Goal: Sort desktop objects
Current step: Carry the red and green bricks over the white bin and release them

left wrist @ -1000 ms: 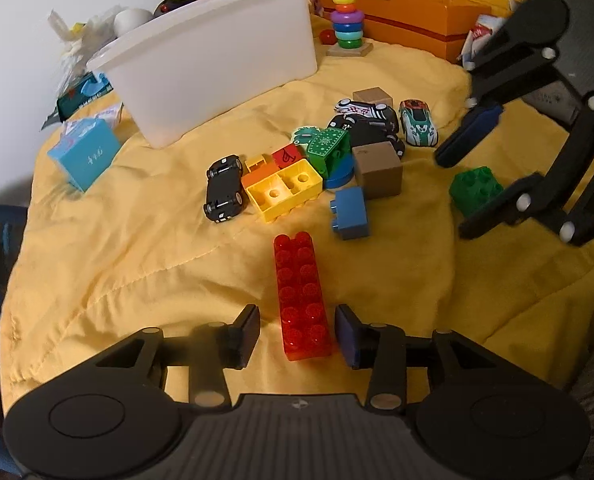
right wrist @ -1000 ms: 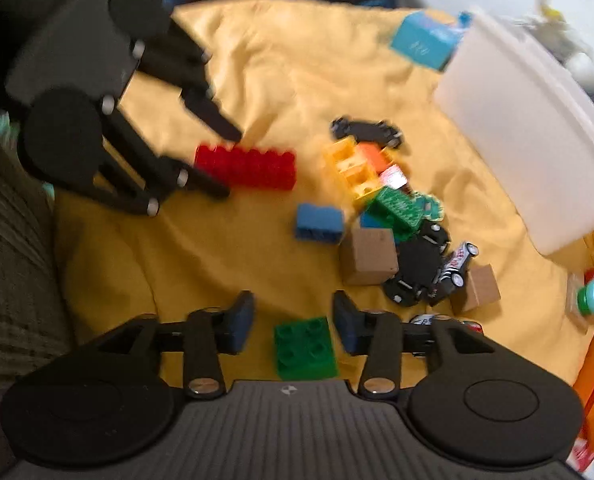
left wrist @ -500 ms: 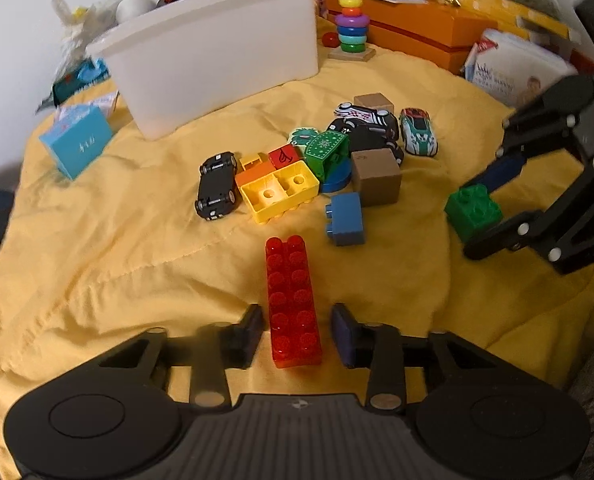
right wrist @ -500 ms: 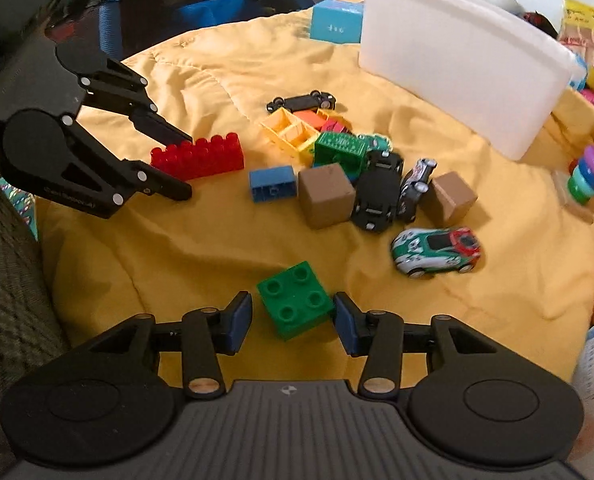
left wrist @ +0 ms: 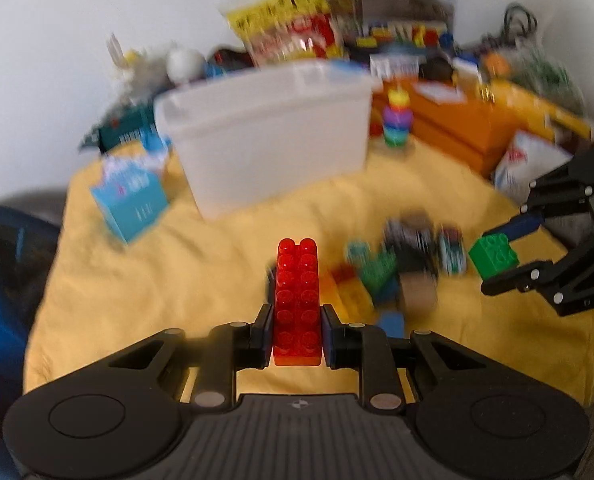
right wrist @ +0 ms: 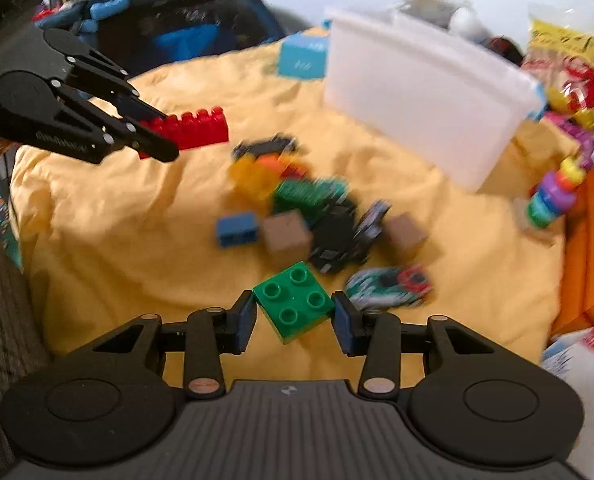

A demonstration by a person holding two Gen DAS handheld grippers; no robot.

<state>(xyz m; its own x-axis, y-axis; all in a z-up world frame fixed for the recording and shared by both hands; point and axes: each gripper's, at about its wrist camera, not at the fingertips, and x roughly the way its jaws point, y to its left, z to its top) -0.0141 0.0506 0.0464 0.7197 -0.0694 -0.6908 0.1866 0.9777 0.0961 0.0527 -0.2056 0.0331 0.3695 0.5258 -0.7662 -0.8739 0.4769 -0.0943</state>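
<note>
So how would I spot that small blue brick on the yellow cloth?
Start at the big white tub and come down the yellow cloth to the toy heap. The blue brick lies at its left edge, beside a brown cube, the only blue piece there.

wrist cams near, angled down; both share yellow cloth (left wrist: pixel 201 280), white bin (right wrist: pixel 417 92).

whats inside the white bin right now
Only the outer wall and rim of the white bin show in either wrist view. Its inside is hidden by that wall, so I cannot tell whether anything is in it.
</note>
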